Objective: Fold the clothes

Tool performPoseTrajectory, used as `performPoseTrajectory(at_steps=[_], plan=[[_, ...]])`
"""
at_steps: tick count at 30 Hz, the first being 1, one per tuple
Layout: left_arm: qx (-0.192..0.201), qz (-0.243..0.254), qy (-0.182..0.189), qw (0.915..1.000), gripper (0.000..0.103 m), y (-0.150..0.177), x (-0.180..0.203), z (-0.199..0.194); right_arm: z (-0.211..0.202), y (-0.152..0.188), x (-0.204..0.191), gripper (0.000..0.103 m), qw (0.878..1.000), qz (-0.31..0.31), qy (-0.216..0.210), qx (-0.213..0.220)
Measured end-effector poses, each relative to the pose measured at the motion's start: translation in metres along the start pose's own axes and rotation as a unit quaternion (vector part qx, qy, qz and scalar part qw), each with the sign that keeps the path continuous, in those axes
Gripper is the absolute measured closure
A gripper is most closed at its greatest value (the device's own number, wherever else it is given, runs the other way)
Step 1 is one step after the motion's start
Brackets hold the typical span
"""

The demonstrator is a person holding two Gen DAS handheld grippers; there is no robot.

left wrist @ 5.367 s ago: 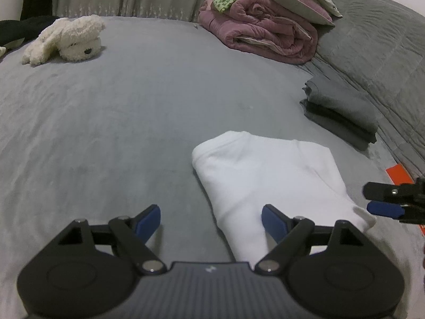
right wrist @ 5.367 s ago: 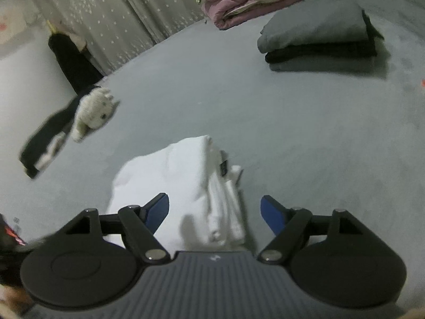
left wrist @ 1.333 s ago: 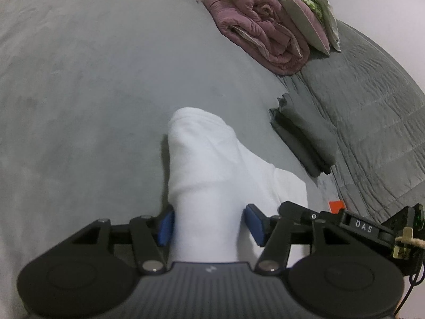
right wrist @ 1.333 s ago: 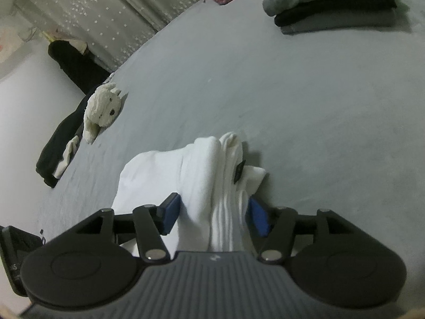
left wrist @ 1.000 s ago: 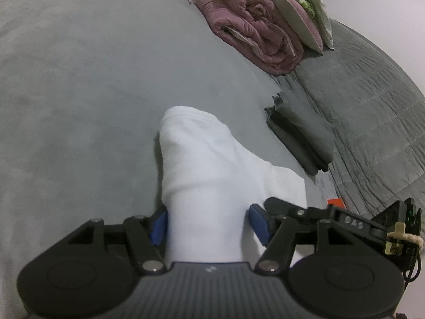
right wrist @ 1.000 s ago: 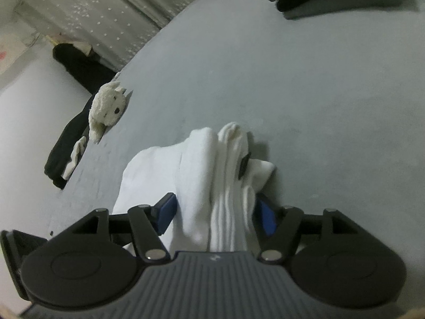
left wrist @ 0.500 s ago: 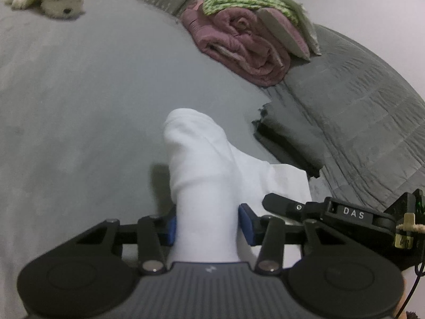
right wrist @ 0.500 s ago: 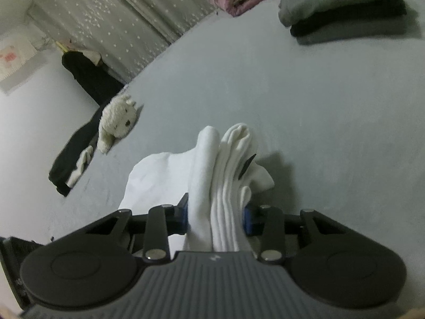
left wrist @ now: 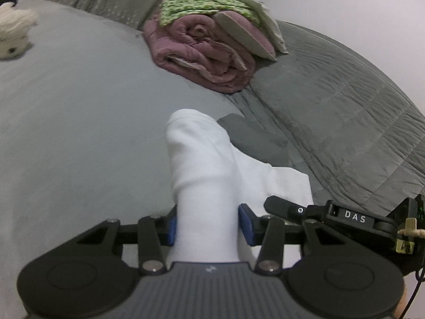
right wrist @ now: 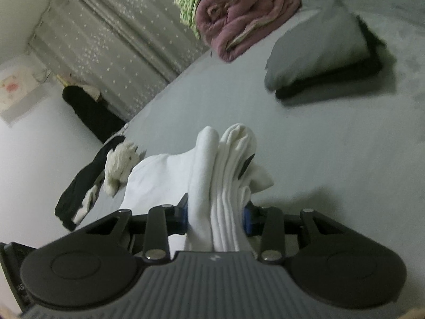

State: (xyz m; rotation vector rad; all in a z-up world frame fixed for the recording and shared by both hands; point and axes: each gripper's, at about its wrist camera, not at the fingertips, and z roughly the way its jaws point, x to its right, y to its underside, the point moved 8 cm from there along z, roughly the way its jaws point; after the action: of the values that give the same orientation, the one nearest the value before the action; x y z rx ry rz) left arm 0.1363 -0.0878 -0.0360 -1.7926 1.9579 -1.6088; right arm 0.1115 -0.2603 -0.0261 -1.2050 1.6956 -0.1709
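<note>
The folded white garment (left wrist: 209,164) hung bunched between both grippers above the grey bed (left wrist: 79,106), its long axis running away from each camera, with the rounded folded end pointing toward the far side of the bed. In the right wrist view its layers (right wrist: 225,175) stood on edge, and a small dark tag showed among the folds, too small to read. The only legible writing was "DAS" on the black body of the right gripper (left wrist: 281,206), seen at the right of the left wrist view.

The left gripper (left wrist: 209,224) had just closed, and its blue pads (left wrist: 245,224) pressed the cloth from both sides at a middling width. The right gripper (right wrist: 216,212) had also closed in, pinching the stacked layers.

Beyond lay a folded dark grey pile (right wrist: 318,58), a rolled pink quilt (left wrist: 202,53) under green-patterned cloth (left wrist: 196,5), and a white plush toy (left wrist: 13,37).
</note>
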Motion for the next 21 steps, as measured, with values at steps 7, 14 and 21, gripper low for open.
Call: performPoseTrajectory(at_steps=[7, 14, 21], plan=[[0.001, 0.022, 0.026, 0.9994, 0.058, -0.033, 0.039, 0.047, -0.007, -0.047, 0.021, 0.062, 0.999, 0.004, 0.012, 0.035], [0.006, 0.059, 0.060, 0.9964, 0.058, -0.076, 0.081, 0.104, -0.013, -0.103, 0.045, 0.062, 0.995, 0.003, 0.028, 0.092], [0.006, 0.098, 0.100, 0.9901, 0.058, -0.118, 0.110, 0.171, -0.004, -0.151, 0.074, 0.062, 0.986, -0.001, 0.046, 0.163]])
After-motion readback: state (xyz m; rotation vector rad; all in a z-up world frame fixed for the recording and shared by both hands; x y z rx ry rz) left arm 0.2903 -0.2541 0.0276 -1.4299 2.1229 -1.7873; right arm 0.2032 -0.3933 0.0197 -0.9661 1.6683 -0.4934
